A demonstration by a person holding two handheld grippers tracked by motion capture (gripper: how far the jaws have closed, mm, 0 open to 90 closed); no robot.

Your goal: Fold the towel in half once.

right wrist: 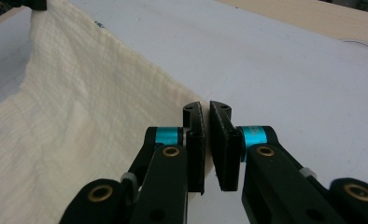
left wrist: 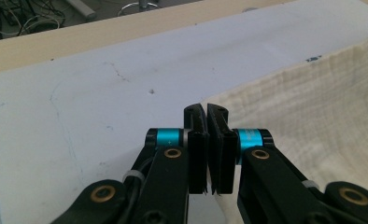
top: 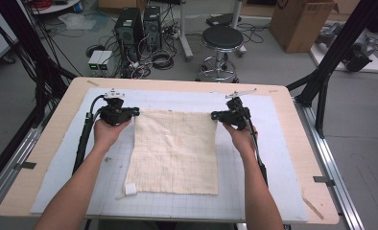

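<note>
Overhead, each tool (top: 135, 111) (top: 215, 115) pinches a far corner of the cloth (top: 175, 153); its label (top: 130, 189) shows.

The cloth (top: 175, 151) lay on the mat (top: 273, 158) at the table's (top: 57, 129) centre; left gripper (top: 135, 111) and right gripper (top: 215, 115) flanked its far corners.
</note>
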